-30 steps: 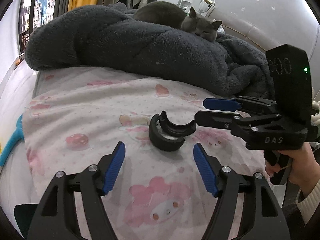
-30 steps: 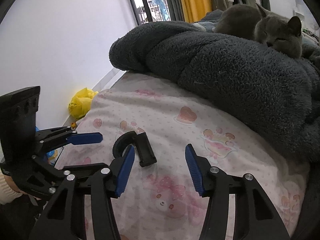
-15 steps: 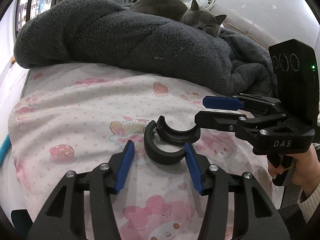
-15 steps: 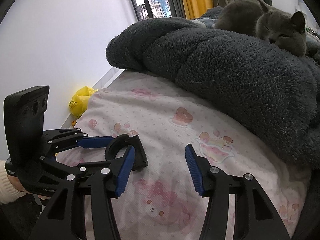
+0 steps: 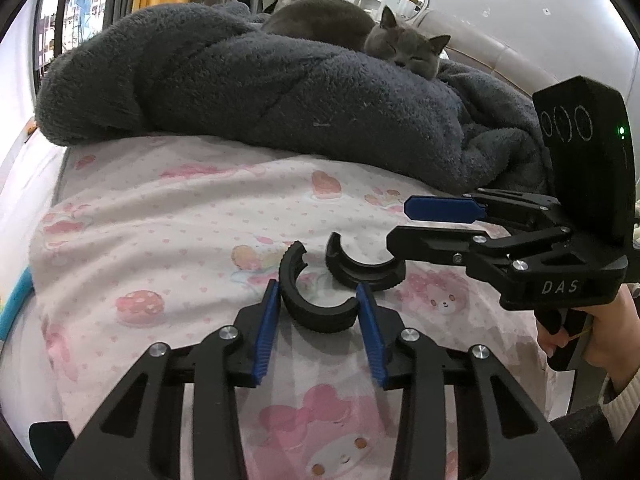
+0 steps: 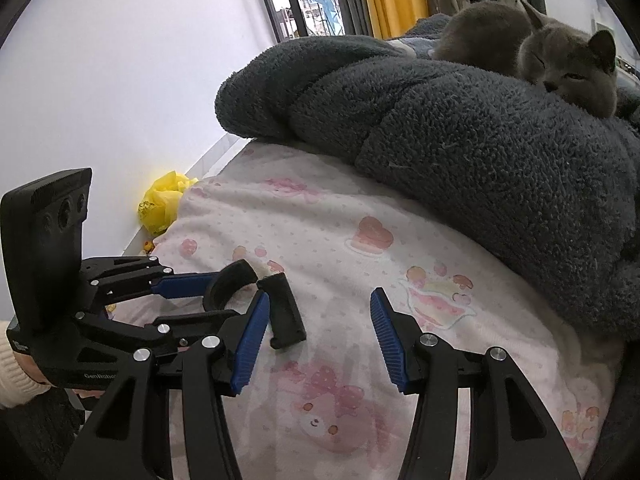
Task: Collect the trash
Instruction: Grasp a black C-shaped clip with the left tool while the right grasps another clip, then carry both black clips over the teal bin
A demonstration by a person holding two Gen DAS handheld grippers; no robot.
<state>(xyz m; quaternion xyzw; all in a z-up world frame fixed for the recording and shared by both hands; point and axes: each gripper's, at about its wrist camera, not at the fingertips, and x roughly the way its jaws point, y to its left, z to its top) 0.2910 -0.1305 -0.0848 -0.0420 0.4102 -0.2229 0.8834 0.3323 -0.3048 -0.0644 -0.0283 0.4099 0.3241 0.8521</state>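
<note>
left gripper [image 5: 317, 314] jaws narrowed right around the near black ribbed plastic half-ring [image 5: 310, 302], pads touching its ends, 2nd black half-ring [image 5: 362, 266] just beyond on the pink cartoon-print bedsheet [image 5: 160, 240], right gripper [image 6: 316, 338] jaws wide, holding nothing, grey cat [image 5: 404, 50] dozing on the dark fleece blanket [image 5: 280, 92]

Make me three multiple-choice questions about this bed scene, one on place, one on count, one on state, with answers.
1. Where does the grey cat lie?
A. on the dark fleece blanket
B. on the floor
C. on the pink sheet

2. How many black half-ring pieces lie on the sheet?
A. one
B. two
C. four

3. The left hand-held gripper is:
A. clamped on the blanket
B. lifted away, empty
C. straddling the nearer half-ring

Answers: A, the cat rests atop the fleece. B, the nearer half-ring and the farther half-ring show. C, its blue pads flank that piece.
</note>
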